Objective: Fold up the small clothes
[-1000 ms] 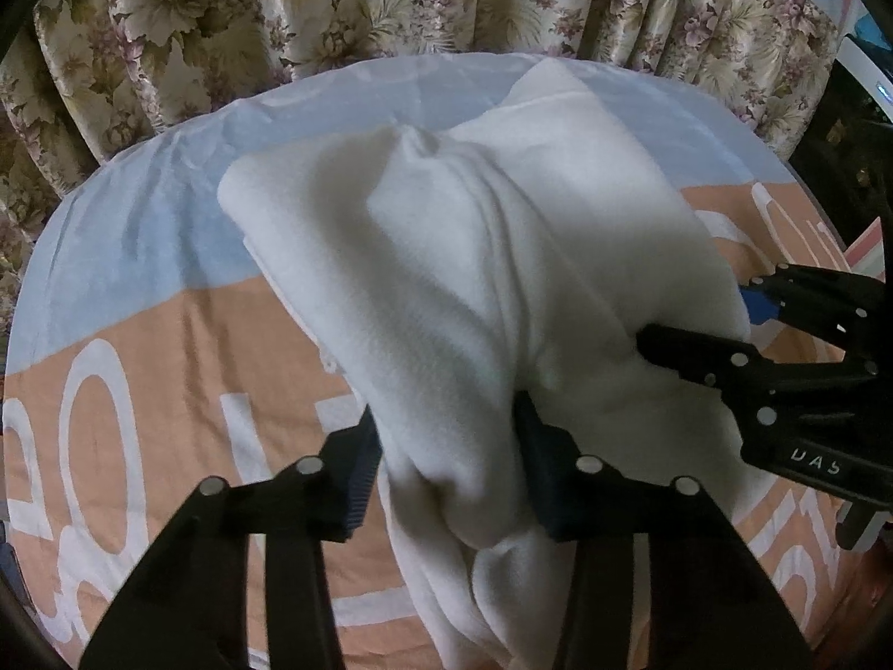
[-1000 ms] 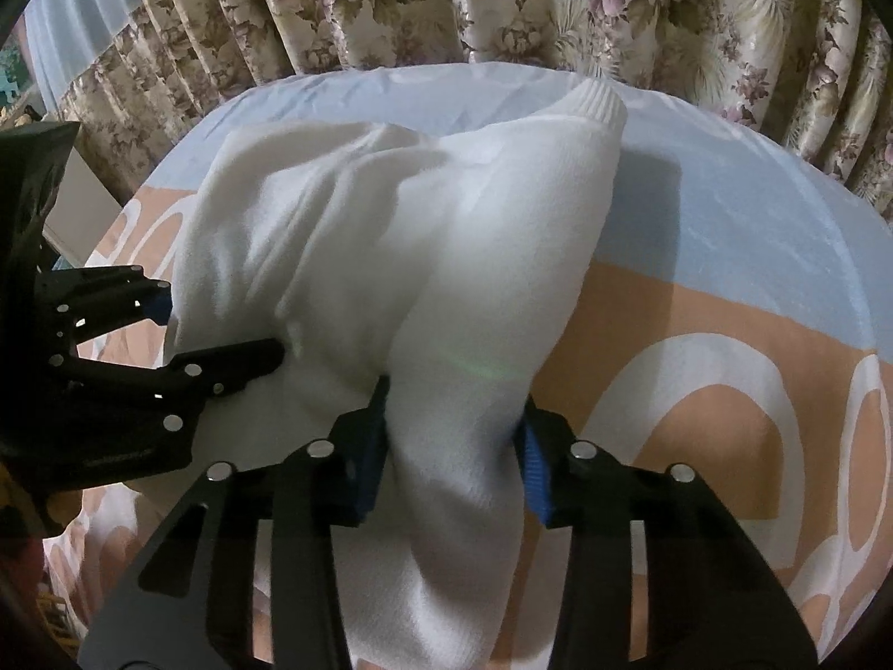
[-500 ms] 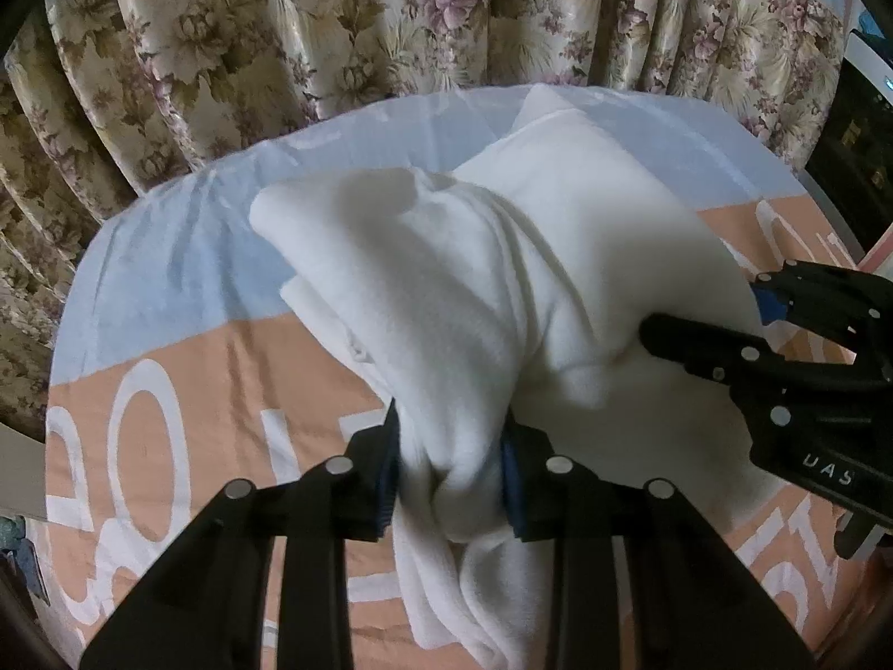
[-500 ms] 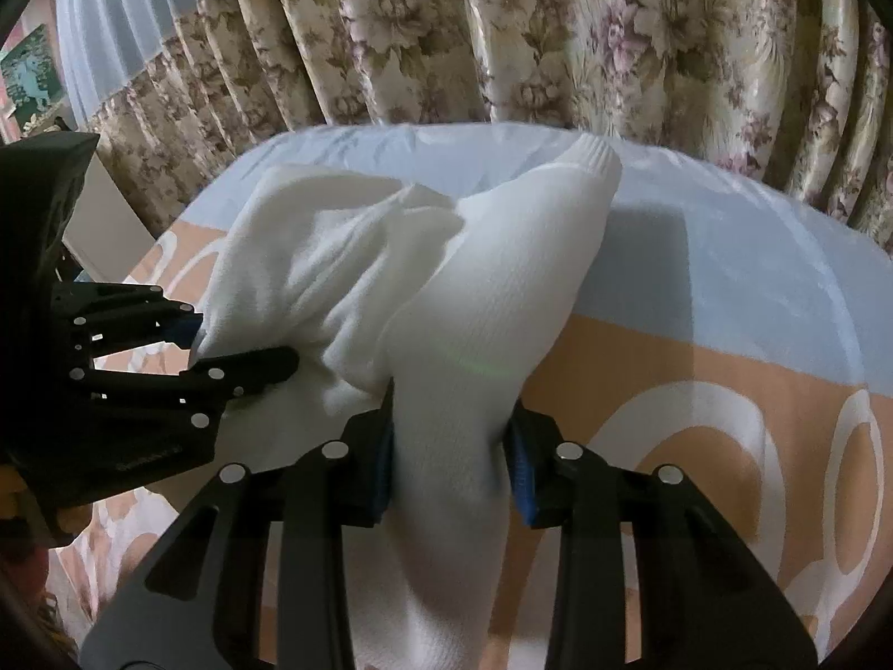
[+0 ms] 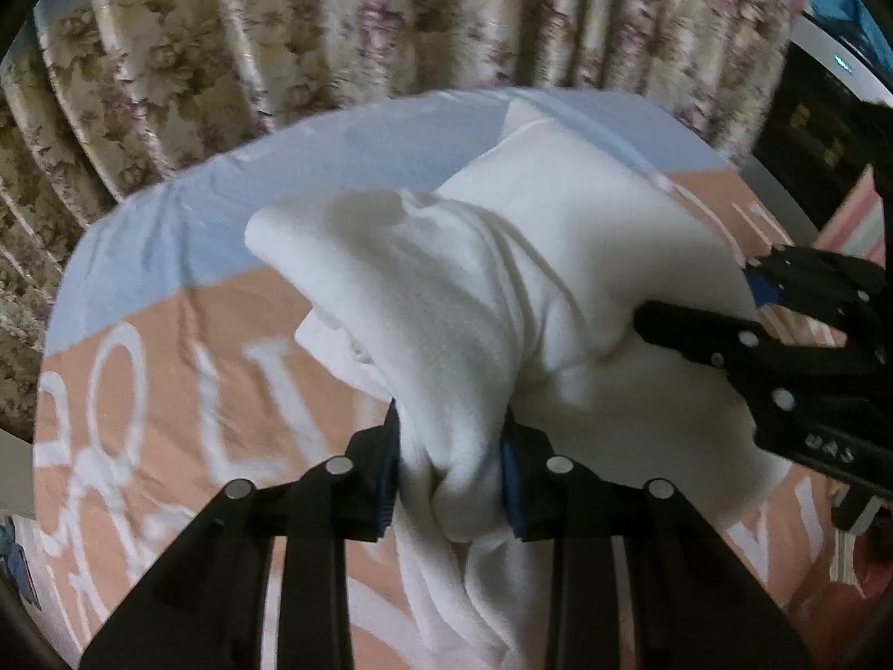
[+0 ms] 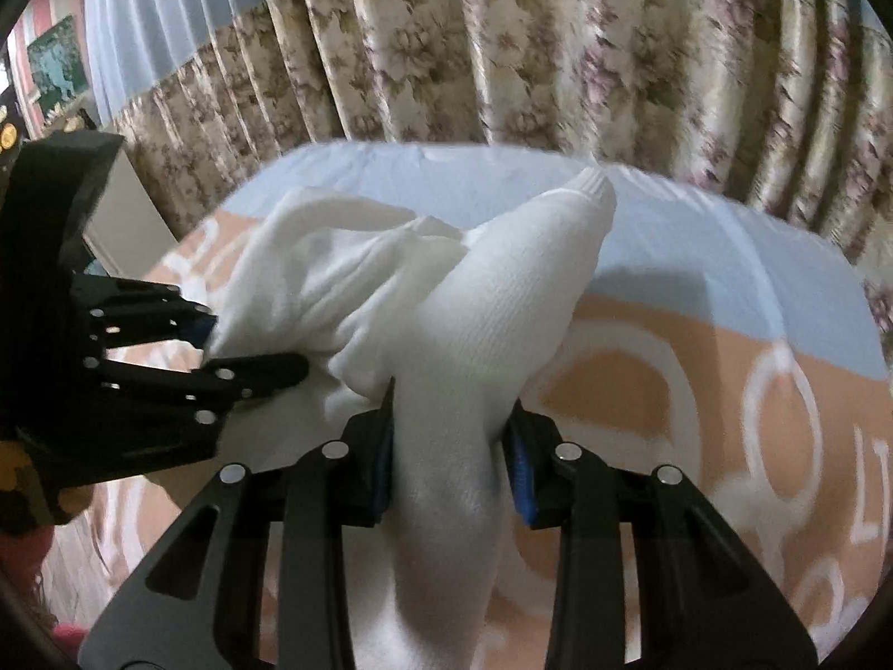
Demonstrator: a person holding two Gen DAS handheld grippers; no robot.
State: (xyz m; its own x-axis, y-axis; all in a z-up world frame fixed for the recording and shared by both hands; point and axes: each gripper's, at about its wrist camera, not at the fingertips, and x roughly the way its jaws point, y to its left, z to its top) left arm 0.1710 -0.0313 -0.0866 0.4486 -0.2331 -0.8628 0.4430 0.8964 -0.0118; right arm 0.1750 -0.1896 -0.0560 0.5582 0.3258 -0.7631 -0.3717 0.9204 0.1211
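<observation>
Lifted higher, one white garment [image 5: 474, 301] hangs bunched as we clamp both left gripper [image 5: 449, 480] and right gripper [image 6: 449, 458] on it, "UAS" showing.

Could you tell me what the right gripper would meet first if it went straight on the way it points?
The white garment that the right gripper already clamps; beyond that, probably the bedsheet, though depth is unclear.

**Colours and Patterns**

The little garment [image 5: 491, 301] is white all over. The sheet [image 5: 184, 368] under it is peach-orange with big white letters and rings, and light blue at the far end. The curtain [image 6: 502, 56] is beige with brown and purple flowers. Both grippers, left [image 5: 451, 474] and right [image 6: 453, 466], are black with blue pads.
</observation>
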